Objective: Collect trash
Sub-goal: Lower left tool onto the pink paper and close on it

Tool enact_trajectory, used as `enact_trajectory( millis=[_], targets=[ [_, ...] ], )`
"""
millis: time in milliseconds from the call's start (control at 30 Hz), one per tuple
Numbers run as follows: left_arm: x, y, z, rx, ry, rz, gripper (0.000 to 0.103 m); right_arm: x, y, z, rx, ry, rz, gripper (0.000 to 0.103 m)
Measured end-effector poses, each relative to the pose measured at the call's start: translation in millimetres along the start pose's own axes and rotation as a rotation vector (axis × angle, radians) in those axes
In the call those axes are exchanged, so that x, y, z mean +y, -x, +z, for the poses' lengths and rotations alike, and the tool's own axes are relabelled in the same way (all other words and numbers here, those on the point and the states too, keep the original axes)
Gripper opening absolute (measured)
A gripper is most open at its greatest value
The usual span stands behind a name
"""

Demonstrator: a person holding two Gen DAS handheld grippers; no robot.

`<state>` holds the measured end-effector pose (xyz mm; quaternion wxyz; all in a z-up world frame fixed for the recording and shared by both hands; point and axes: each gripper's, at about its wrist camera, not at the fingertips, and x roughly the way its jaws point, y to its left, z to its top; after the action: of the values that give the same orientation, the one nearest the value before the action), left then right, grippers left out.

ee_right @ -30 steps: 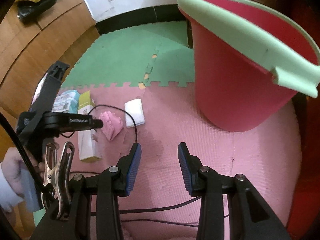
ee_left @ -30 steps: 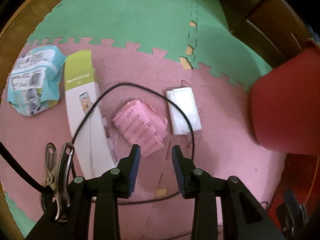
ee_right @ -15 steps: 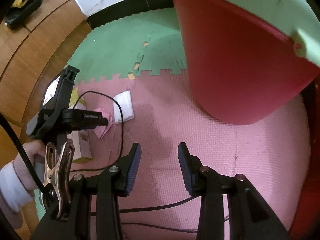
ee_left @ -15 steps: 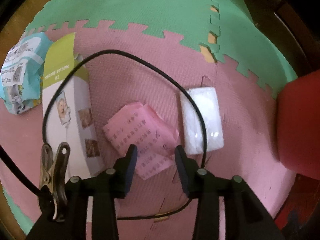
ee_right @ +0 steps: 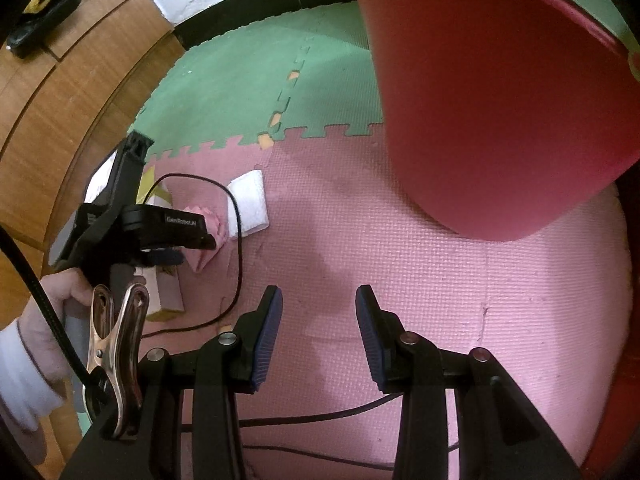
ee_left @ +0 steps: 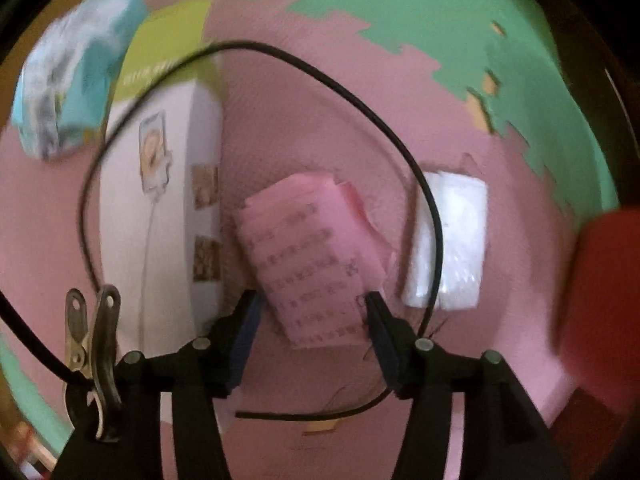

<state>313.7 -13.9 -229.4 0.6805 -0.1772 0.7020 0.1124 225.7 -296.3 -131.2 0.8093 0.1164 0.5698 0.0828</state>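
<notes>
**Four pieces of litter on the mat, one red bin, left jaws spreading over the pink paper**

Left wrist view: the left gripper (ee_left: 310,300) points down at the pink foam mat (ee_left: 520,208), and its jaws are opening. Its two fingertips stand either side of the lower end of one folded pink printed paper (ee_left: 312,256); the paper lies between them on the mat and the pads do not press on it. Four pieces of trash can be counted here: that pink paper in the middle, one white tissue pack (ee_left: 456,240) just beside it on the right, one long white box with a lime-green end (ee_left: 160,184) just beside it on the left, and one blue-and-white wipes packet (ee_left: 68,88), blurred, at the upper left. One thin black cable (ee_left: 420,176) loops over the box and across the tissue pack. Green mat tiles (ee_left: 460,16) join the pink ones along a toothed seam. One red bin (ee_left: 600,292) shows at the right edge.

Right wrist view: the right gripper (ee_right: 318,320) hangs over bare pink mat with its jaws partly open and nothing between them. The red bin (ee_right: 500,112), with a pale green rim, stands tall at the upper right. At the left a hand (ee_right: 52,300) in a white sleeve holds the left gripper over the pink paper (ee_right: 200,248), with the tissue pack (ee_right: 250,204) just beside it.
</notes>
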Motion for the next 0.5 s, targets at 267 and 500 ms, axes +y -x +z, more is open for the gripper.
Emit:
enact_trajectory(
  millis=[267,500],
  targets=[
    [4.9,7.9,14.0,-0.038,0.033,-0.073,0.06,-0.6,-6.3,-6.0,0.018,0.001,-0.004,0.039],
    [-5.5,4.7,17.4,-0.055,0.063,-0.042,0.08,1.7,-8.1,-9.0,0.02,0.011,-0.003,0.039]
  ],
)
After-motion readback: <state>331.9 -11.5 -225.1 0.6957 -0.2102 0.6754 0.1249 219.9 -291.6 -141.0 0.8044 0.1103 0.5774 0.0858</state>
